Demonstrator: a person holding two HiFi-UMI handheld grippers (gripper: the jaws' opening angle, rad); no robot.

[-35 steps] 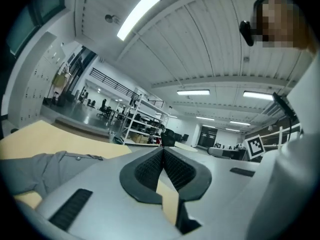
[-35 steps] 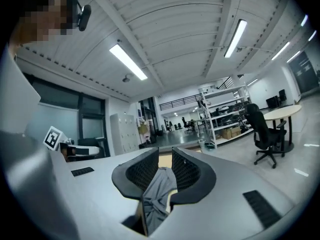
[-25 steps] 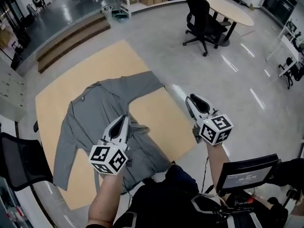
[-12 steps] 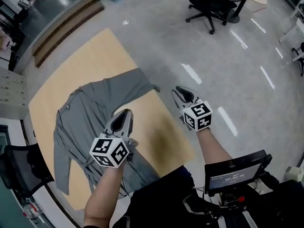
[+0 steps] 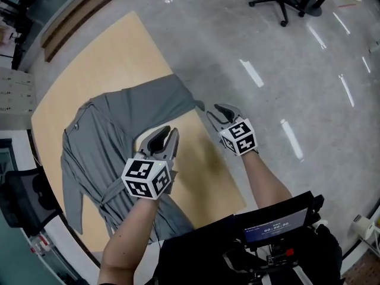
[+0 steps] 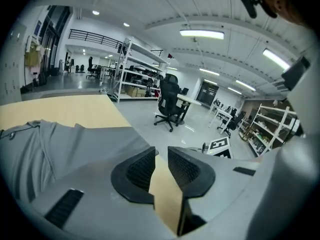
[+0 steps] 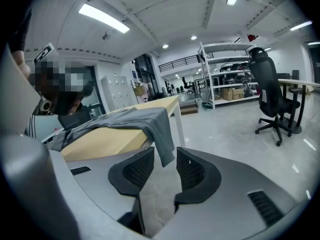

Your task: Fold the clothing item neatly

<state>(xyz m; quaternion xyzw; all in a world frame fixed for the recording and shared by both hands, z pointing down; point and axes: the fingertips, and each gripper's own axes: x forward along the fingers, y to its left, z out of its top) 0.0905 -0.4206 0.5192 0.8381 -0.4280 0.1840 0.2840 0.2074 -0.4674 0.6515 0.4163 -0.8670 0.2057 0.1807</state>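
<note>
A: Where do we stand with the folding?

B: At the very beginning, we think. The grey garment (image 5: 113, 129) lies spread out on the wooden table (image 5: 119, 46), and we see no fold made in it. One sleeve (image 5: 178, 92) reaches to the table edge on our right side, and its end hangs down over it.

A: Do our grippers hold something?

B: No. The left gripper (image 5: 164, 136) is at the garment's right border. Its jaws have just been opening and stand a little apart, and between them we see only bare table top. The right gripper (image 5: 218, 114) is beside the table edge, near the hanging sleeve. Its jaws have also just been opening, and they are wider. The sleeve end shows beyond the gap, and the pads do not press on it.

A: So what is left?

B: All of it, in our judgement: bring in the sleeves, fold the body, and make it tidy.
</note>
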